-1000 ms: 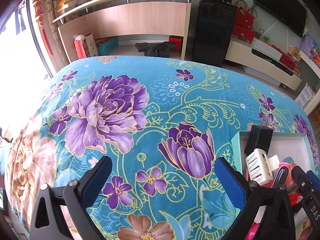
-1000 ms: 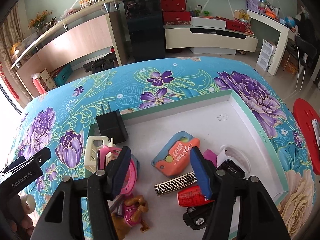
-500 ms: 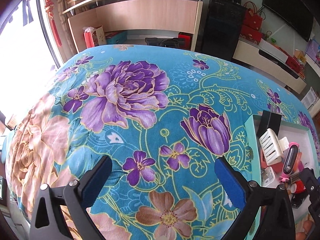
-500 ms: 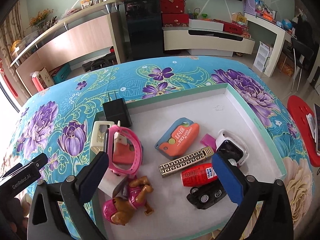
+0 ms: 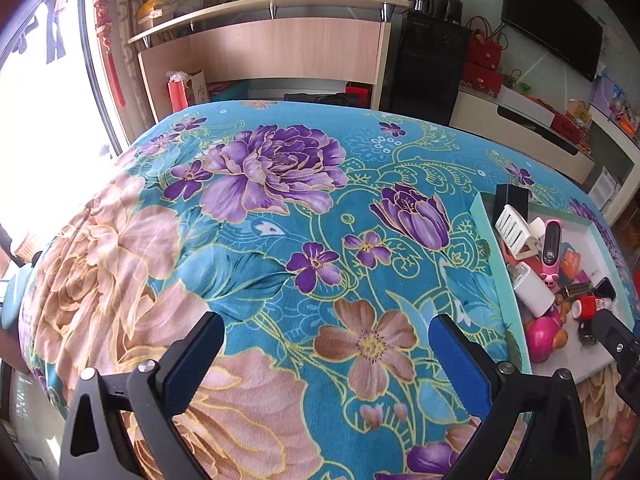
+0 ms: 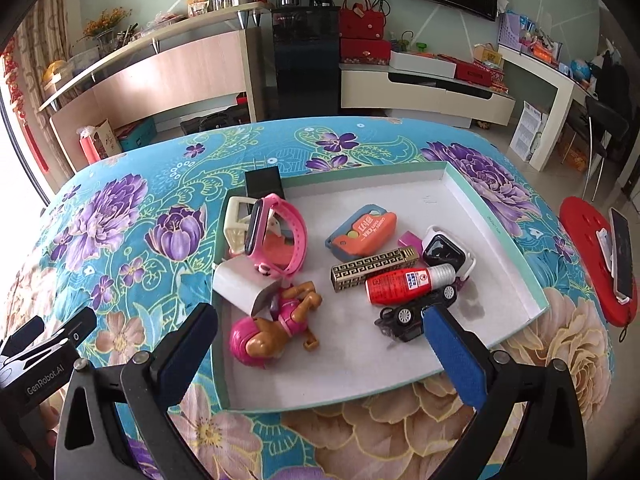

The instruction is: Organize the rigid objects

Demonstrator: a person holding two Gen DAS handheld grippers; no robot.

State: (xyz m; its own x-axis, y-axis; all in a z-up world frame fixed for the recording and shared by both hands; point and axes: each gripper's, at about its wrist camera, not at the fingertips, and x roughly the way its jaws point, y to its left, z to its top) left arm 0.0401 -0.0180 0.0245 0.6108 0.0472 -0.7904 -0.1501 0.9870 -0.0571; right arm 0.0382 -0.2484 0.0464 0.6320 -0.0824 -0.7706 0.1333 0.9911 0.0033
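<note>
Floral blanket [image 6: 120, 216], one tray [image 6: 516, 256], two watches [image 6: 280, 232]

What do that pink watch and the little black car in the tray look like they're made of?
Pink watch: strap looks like soft matte silicone, judging by its smooth bendy loop; glossy dark face. Black toy car: probably hard plastic or painted metal, slightly shiny; I can't tell which.

Tray [image 6: 496, 216] on floral cloth [image 6: 120, 220]; watch [image 6: 280, 232] at left, toy car [image 6: 416, 312] right, dog figure [image 6: 276, 328] front.

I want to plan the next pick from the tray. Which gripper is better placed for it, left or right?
Probably the right gripper: it hangs open directly over the tray and the toys. The left gripper, also open, faces bare blanket, with the tray off to its side.
</note>
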